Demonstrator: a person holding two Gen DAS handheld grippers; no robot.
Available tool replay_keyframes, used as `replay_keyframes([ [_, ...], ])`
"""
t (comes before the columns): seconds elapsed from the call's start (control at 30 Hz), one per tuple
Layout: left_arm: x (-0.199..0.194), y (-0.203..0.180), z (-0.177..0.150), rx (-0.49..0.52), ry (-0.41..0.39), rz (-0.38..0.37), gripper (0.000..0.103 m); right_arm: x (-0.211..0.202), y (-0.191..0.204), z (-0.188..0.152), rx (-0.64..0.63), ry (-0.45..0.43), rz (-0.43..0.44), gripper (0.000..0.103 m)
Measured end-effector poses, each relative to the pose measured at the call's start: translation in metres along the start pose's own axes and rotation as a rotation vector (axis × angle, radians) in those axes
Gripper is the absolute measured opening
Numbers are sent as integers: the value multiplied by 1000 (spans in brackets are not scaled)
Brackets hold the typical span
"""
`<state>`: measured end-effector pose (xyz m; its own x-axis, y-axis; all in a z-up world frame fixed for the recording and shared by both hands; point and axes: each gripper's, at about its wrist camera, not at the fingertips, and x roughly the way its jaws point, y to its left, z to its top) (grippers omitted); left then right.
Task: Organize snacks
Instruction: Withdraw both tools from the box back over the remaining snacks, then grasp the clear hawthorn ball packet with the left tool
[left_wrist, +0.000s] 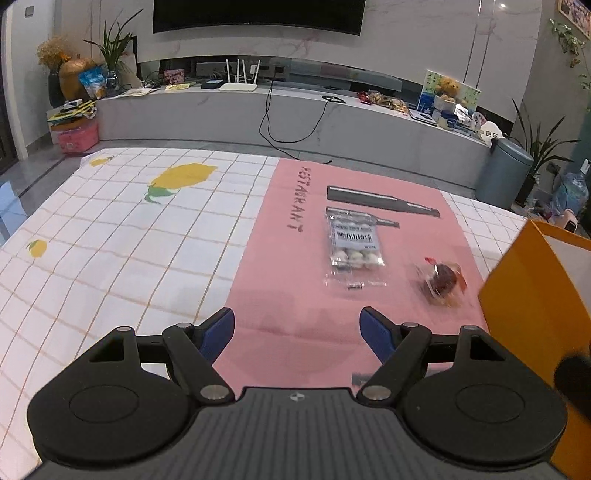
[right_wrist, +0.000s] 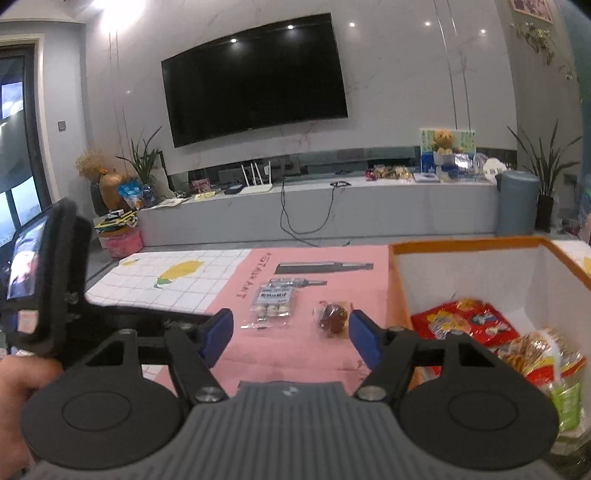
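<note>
A clear bag of white round candies (left_wrist: 354, 247) (right_wrist: 272, 301) lies on the pink mat (left_wrist: 295, 258). To its right sits a small wrapped dark red snack (left_wrist: 443, 282) (right_wrist: 332, 315). An orange box with white inner walls (left_wrist: 524, 295) (right_wrist: 469, 266) stands at the mat's right edge and holds a red packet (right_wrist: 461, 321), a bag of sticks (right_wrist: 532, 350) and a green packet (right_wrist: 569, 402). My left gripper (left_wrist: 297, 321) is open and empty, short of the candy bag. My right gripper (right_wrist: 290, 319) is open; the dark snack lies beyond, just inside its right finger (right_wrist: 364, 332), untouched.
A white checked cloth with lemon prints (left_wrist: 129, 229) covers the table left of the mat. A knife picture (left_wrist: 380, 201) is printed on the mat. The other gripper's body (right_wrist: 55, 277) and a hand (right_wrist: 18, 398) fill the right wrist view's left side. A grey bin (left_wrist: 502, 173) stands beyond the table.
</note>
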<state>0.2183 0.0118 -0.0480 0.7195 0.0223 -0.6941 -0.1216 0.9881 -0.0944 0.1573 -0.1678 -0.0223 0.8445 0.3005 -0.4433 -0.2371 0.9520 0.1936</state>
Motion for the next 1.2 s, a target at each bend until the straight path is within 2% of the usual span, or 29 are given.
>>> replay_keyframes([
  [0.1,10,-2,3,5,-35,-22,91,5,3,-3,-11,21,-8,69],
  [0.27,45,-14,8,62,-46,-11,91,11,4,-7,-25,34,-43,69],
  [0.43,72,-17,25,-2,-7,-34,89,22,3,-8,-20,32,-46,69],
  [0.53,86,-23,36,25,10,-33,89,34,8,-9,-42,6,-66,69],
  [0.63,99,-26,46,46,40,-63,89,42,17,-10,-69,6,-115,64],
  [0.7,111,-30,47,48,86,-84,90,44,20,-10,-50,4,-111,64],
  [0.73,115,-31,47,48,85,-99,92,46,22,-11,-52,2,-113,64],
  [0.9,125,-40,54,42,97,-131,93,55,28,-16,-94,19,-141,63],
  [0.93,129,-41,56,38,110,-137,96,57,29,-17,-91,23,-140,63],
  [1.1,135,-49,57,65,76,-116,100,63,35,-22,-110,31,-151,63],
  [1.13,136,-50,55,73,68,-111,97,66,37,-23,-114,33,-153,63],
  [1.2,135,-53,53,104,55,-75,83,71,36,-24,-121,34,-163,63],
])
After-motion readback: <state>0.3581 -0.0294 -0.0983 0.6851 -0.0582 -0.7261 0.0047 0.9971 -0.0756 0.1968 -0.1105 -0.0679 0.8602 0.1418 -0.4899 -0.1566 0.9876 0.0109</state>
